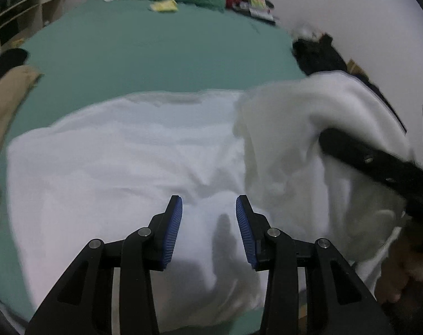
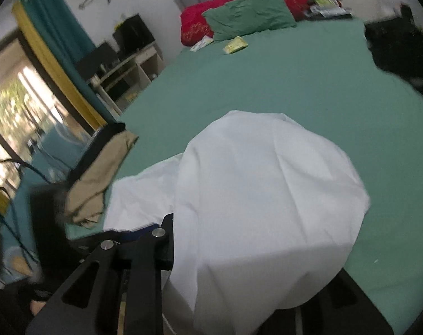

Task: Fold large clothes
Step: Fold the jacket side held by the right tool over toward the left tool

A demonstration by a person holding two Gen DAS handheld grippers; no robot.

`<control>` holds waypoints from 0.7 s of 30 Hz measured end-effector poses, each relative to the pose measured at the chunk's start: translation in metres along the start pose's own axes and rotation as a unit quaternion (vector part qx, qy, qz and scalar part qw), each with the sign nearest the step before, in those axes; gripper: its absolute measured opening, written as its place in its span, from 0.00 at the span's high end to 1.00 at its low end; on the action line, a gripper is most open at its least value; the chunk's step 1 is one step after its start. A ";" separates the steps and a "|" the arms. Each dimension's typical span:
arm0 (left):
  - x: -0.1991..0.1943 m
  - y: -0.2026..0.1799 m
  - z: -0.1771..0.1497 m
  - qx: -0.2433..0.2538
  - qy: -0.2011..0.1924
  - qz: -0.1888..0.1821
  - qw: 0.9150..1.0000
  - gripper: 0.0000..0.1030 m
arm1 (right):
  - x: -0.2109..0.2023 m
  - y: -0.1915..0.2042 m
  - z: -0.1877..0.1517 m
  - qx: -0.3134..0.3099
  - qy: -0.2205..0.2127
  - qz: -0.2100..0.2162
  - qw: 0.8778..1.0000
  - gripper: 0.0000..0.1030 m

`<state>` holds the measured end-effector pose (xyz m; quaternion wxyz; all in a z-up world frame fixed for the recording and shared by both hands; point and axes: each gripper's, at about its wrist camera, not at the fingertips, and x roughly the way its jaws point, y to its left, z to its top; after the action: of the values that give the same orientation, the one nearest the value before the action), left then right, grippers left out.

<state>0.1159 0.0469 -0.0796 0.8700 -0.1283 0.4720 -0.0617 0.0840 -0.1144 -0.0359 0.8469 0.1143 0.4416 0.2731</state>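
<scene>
A large white garment (image 1: 122, 162) lies spread on the green bed (image 1: 155, 55). My left gripper (image 1: 208, 209) is open just above its near edge, blue pads apart, nothing between them. My right gripper shows in the left wrist view as a black arm (image 1: 379, 162) lifting the garment's right side (image 1: 309, 128) off the bed. In the right wrist view the white cloth (image 2: 267, 195) drapes over the right gripper and hides its fingertips; only the left finger's base (image 2: 152, 251) shows.
A green pillow (image 2: 250, 16), red bedding (image 2: 194, 19) and small packets (image 2: 235, 44) lie at the bed's head. Beige clothing (image 2: 99, 173) hangs at the left edge. Dark items (image 2: 393, 44) sit at the right edge. Shelves (image 2: 127, 67) and a window stand left.
</scene>
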 end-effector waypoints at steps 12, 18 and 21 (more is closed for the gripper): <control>-0.078 0.134 -0.013 -0.072 -0.047 0.032 0.996 0.60 | 0.070 0.118 -0.003 -0.130 0.071 -0.044 0.988 0.70; -0.094 0.169 -0.015 -0.103 -0.062 0.038 0.992 0.60 | 0.115 0.166 -0.039 -0.197 0.173 -0.007 0.965 0.40; -0.101 0.180 -0.011 -0.116 -0.069 0.042 0.990 0.60 | 0.119 0.187 -0.056 -0.225 0.194 0.068 0.953 0.17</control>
<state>0.0488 0.2406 -0.0549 0.8815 -0.2118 0.4202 0.0390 0.0260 0.1045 -0.0691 0.7285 -0.1043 0.5156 0.4388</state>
